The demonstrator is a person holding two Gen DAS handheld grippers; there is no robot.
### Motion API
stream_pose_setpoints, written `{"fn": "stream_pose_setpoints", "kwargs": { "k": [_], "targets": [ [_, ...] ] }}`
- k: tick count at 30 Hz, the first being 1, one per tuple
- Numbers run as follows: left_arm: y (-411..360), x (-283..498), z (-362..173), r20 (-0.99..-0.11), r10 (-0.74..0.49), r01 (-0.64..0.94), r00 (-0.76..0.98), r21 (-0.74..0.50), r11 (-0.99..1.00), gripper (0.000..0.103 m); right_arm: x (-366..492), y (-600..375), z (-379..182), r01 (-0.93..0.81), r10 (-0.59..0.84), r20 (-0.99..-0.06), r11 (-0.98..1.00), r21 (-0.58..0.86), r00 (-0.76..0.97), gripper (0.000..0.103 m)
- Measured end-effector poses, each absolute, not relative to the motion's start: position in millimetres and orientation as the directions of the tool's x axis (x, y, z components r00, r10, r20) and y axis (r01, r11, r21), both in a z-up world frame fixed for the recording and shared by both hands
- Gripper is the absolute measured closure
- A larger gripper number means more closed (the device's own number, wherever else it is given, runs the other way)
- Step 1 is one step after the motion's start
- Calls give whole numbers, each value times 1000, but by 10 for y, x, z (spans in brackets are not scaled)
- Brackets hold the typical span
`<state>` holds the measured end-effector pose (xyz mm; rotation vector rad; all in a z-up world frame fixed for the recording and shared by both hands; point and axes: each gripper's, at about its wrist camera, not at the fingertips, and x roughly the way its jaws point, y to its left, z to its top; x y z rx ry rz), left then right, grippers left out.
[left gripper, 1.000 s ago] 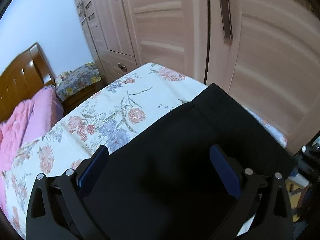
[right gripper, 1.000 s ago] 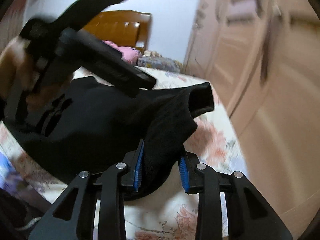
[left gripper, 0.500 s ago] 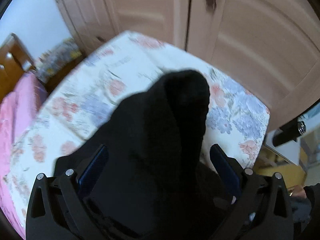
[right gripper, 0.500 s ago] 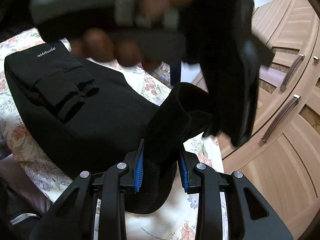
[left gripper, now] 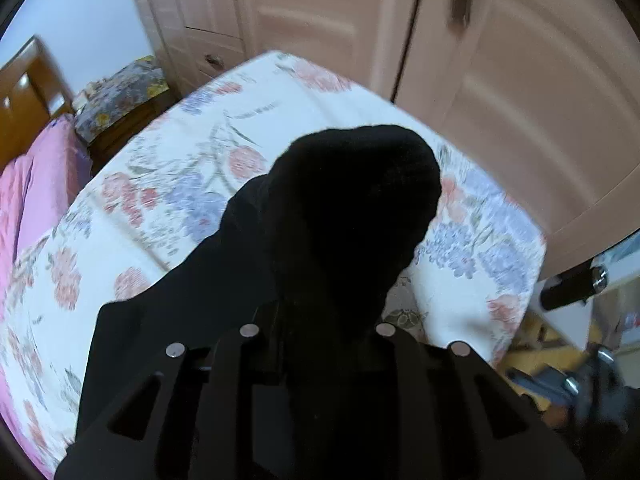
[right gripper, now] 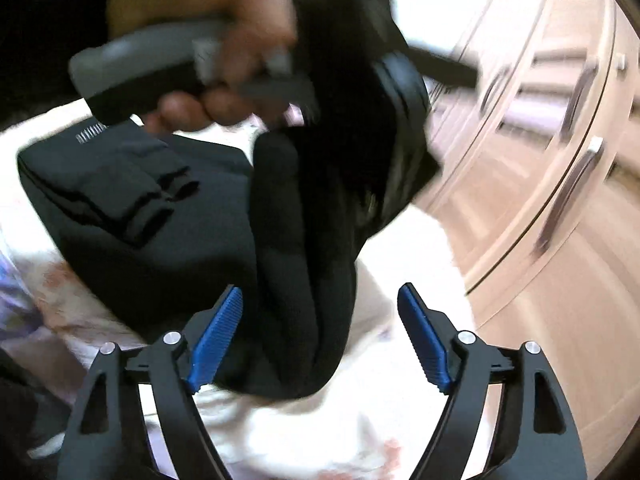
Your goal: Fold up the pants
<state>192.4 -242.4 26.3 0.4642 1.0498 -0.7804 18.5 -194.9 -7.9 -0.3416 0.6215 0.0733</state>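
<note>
- One pair of black pants (right gripper: pixel 132 216) lies on the bed (left gripper: pixel 168 216), which carries a white sheet printed with pink and blue flowers; in the right wrist view the folded bulk fills the left and middle of the frame, with small white lettering near its upper left corner.
- One thick fold of the pants rises from that bulk up the middle of the frame toward the left claw (left gripper: pixel 316 320).
- Left claw: clenched on that raised fold. In its own view the two black fingers sit close together at the bottom centre with dark cloth bunched between them, and the cloth bulges up into a rounded hump in mid-frame. Its jaws have just been closing.
- One hand (right gripper: pixel 224 40) grips the grey handle of the left claw, seen blurred across the top of the right wrist view.
- Right claw (right gripper: pixel 320 340): released. Its two blue ribbed pads (right gripper: pixel 218 340) stand wide apart at the bottom of the frame; the fold hangs between them, close against the left pad and clear of the right. Its jaws have just been opening.
- One pink quilt (left gripper: pixel 36 200) lies at the left edge of the left wrist view, with a brown wooden headboard (left gripper: pixel 24 96) above it.
- One small stand with a flowered cover (left gripper: pixel 120 96) sits at the upper left, beside the bed.
- Light wooden wardrobe doors (left gripper: pixel 520 100) fill the top and right of both views; two long metal handles (right gripper: pixel 576 184) show on the right in the right wrist view.
</note>
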Motion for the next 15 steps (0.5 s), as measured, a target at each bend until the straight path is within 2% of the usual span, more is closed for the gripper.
{"fn": "stream_pose_setpoints", "kwargs": {
  "k": [2,5,9,15],
  "targets": [
    [-2227,1933,414,-877,-390,742,281,-59,668,82,167,-2040,-66,-176,19,-605,964,-201,796,17],
    [-1808,1921,709,-830,-479,712,285,-151,685,82,181,-2049,-111,-200,57,-639,968,-153,767,17],
    [-1201,1900,1025,-774,-561,668,295,-252,700,82,256,-1961,-223,-268,179,-682,963,-27,710,17],
    [36,1888,1255,-718,-602,547,350,-366,753,82,494,-1537,-315,-370,317,-686,926,76,654,17]
  ]
}}
